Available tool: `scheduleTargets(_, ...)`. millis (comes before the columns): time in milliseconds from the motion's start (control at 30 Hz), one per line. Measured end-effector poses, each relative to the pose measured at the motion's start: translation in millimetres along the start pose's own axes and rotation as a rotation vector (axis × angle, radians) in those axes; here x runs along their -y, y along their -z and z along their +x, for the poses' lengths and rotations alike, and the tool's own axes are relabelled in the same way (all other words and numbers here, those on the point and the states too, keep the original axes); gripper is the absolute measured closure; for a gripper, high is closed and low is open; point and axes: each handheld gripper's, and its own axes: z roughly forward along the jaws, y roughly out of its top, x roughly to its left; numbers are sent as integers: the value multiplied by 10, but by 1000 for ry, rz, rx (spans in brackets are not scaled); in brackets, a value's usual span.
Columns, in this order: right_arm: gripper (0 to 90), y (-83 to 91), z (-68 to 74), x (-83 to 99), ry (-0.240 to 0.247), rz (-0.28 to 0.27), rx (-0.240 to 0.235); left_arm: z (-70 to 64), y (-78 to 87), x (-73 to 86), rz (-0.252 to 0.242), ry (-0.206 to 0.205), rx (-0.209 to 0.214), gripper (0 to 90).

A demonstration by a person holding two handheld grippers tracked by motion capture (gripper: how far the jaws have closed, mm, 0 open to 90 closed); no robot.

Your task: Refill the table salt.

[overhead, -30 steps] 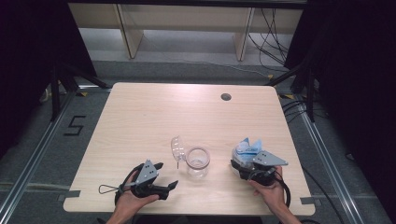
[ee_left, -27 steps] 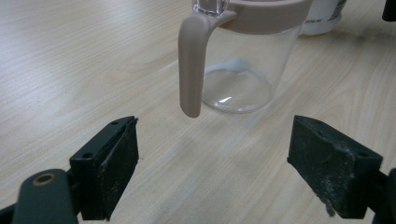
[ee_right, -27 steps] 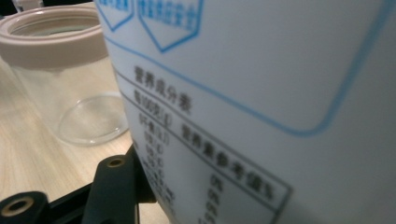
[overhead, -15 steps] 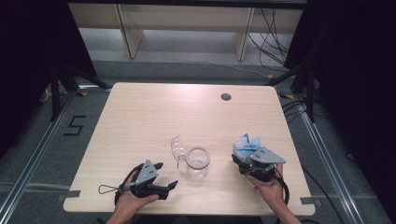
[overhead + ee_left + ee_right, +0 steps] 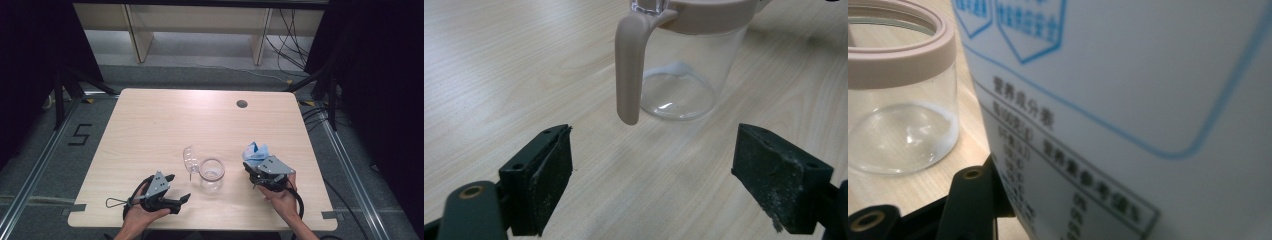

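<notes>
A clear glass jar (image 5: 211, 174) with a beige rim stands near the table's front edge, its hinged clear lid (image 5: 189, 159) swung open to the left. In the left gripper view the jar (image 5: 684, 65) is just ahead, with a beige latch (image 5: 629, 70) hanging from its rim. My left gripper (image 5: 178, 188) is open on the table left of the jar, jaws wide and apart from it. My right gripper (image 5: 254, 167) is shut on a white bag with blue print (image 5: 255, 151), held upright right of the jar. The bag (image 5: 1128, 115) is very close in the right gripper view, with the jar (image 5: 898, 100) beside it.
A dark round hole (image 5: 242, 104) sits in the light wooden table (image 5: 165, 120) near its far edge. Beyond the table are shelf legs and cables (image 5: 290, 45) on the floor. A floor mark "5" (image 5: 80, 134) lies to the left.
My right gripper has shifted the bag slightly left, closer to the jar. The left gripper and the jar have stayed put.
</notes>
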Motion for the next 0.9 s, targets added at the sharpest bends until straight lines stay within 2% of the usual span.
scheduleTargets(33,455,-20,14,-10,8,-3,12,-2,-3,1,-1,10,0,158)
scheduleTargets(133,457,-50,35,-37,43,10,26,3,-1,-1,1,1,-2,158)
scheduleTargets(167,457,-61,48,-43,51,9,25,-2,-3,2,1,9,0,158)
scheduleTargets(200,457,-72,64,-51,46,15,27,4,0,0,4,0,3,158)
scheduleTargets(233,457,-90,77,-58,61,7,29,4,-2,-1,1,-1,-2,158)
scheduleTargets(267,457,-93,96,-62,52,15,30,4,-6,-3,-2,3,-1,158)
scheduleTargets(300,457,-105,101,-69,70,15,29,5,-8,-4,1,-2,2,158)
scheduleTargets(333,457,-116,114,-76,71,11,28,-12,-12,2,1,19,0,158)
scheduleTargets(367,458,-121,121,-81,86,16,34,-7,-7,-2,5,-4,-3,158)
scheduleTargets(467,458,-138,146,-97,112,17,43,-4,-10,-6,8,-7,-6,158)
scheduleTargets(500,458,-140,161,-100,116,21,45,-16,-16,-5,-3,5,-3,158)
scheduleTargets(633,459,-151,196,-110,162,25,67,-8,-14,-5,4,-1,-4,158)
scheduleTargets(667,459,-156,201,-112,194,25,77,-7,-16,-5,3,-3,0,158)
scheduleTargets(733,459,-158,210,-116,220,25,80,1,-6,-4,21,-20,-7,158)
scheduleTargets(767,460,-156,219,-114,209,28,80,0,-10,-3,14,-15,-3,158)
scheduleTargets(800,460,-156,225,-114,206,27,84,-13,-19,-1,3,7,-1,158)
scheduleTargets(867,460,-159,223,-118,235,24,93,-15,-18,-1,2,7,-1,158)
scheduleTargets(900,460,-158,224,-118,237,26,94,-9,-18,-1,2,-7,2,158)
